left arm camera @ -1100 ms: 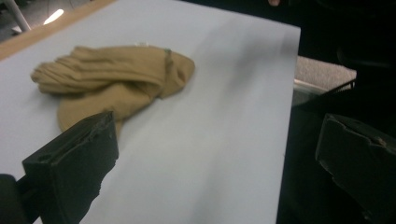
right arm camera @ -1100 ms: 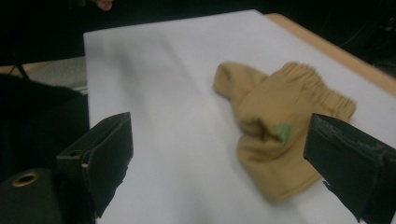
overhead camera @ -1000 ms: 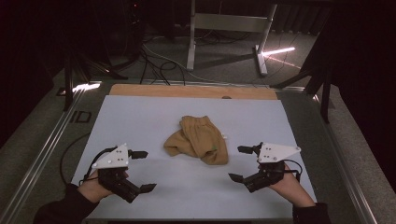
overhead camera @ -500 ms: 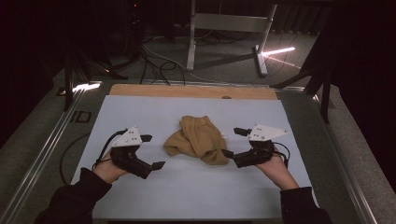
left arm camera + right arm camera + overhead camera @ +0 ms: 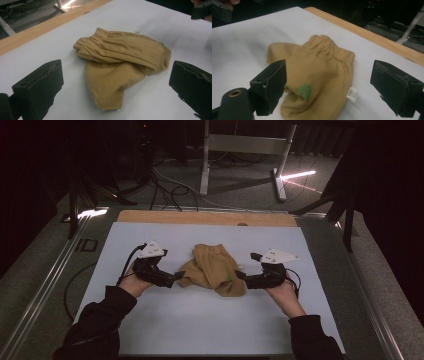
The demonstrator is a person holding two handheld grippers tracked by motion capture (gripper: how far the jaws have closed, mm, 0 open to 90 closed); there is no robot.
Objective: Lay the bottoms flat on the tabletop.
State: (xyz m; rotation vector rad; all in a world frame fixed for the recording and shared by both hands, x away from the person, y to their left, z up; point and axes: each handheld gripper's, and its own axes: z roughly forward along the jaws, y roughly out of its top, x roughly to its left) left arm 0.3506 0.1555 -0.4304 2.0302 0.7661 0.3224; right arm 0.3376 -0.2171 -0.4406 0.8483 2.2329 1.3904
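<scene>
Item 1: tan garment (image 5: 212, 269), crumpled, elastic waistband gathered at its upper end; lies at the centre of the high view on the white table (image 5: 320, 320). In the right gripper view it shows a small green patch (image 5: 304, 90) low on the cloth and a white label (image 5: 352, 94) at its right edge.

Item 2: left tool (image 5: 170, 279), held in the person's left hand (image 5: 131, 282), left of centre in the high view, jaw tips just beside the garment's left edge. Jaws stand wide apart with nothing between them; in the left gripper view they frame the garment from the lower corners of the frame.

Item 3: right tool (image 5: 243, 279), held in the right hand (image 5: 283, 290), right of centre in the high view, jaw tips just beside the garment's right edge. Jaws likewise spread and empty; whether they touch the cloth cannot be told.

Item 4: wooden strip (image 5: 200, 217) along the table's far edge, upper middle of the high view.
</scene>
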